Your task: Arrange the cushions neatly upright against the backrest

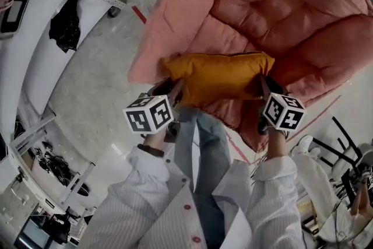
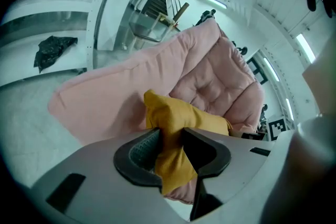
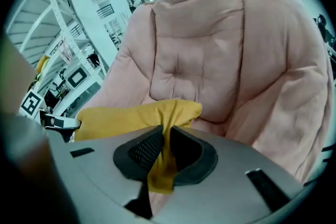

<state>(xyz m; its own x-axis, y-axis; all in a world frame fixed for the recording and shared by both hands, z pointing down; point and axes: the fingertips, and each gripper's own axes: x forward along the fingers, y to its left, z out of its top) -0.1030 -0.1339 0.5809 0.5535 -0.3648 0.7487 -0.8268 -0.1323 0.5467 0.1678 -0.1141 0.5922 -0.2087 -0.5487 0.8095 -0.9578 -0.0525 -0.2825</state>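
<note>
cushion [image 1: 218, 76] lies straight ahead of you, slung crosswise between your two grippers, one end at each, its long side about level in the head view. nearest you are your sleeves [image 1: 152, 186] and the two marker cubes [image 1: 150, 114].

just past them, your left gripper [image 1: 175, 90] has the cushion's left end. in the left gripper view [image 2: 172, 148] the jaws stand partly closed. a thick bunch of orange cloth is clamped between both pads, and a tail of it hangs below them toward the camera.

your right gripper [image 1: 263, 87] has the right end the same way. in the right gripper view [image 3: 165, 150] its jaws are much narrower, nearly together. they pinch a thin fold of the corner, and a small flap droops past the pads.

beyond each pair of jaws the cushion [image 2: 178, 118] swells out plump. from the right gripper view [image 3: 126, 115] you see it run off to the left toward your other gripper.

it is over the front of the pink chair [image 1: 262, 3], at the seat's near edge. you cannot tell from these views whether it rests on the seat or hangs just above it.

behind it the tufted backrest [image 3: 194, 55] rises tall, with padded sides curving in around it. the cushion is low in front of it, lying lengthwise rather than stood up.

farthest out, pale floor [image 1: 93, 90] shows to the left of the chair.
</note>
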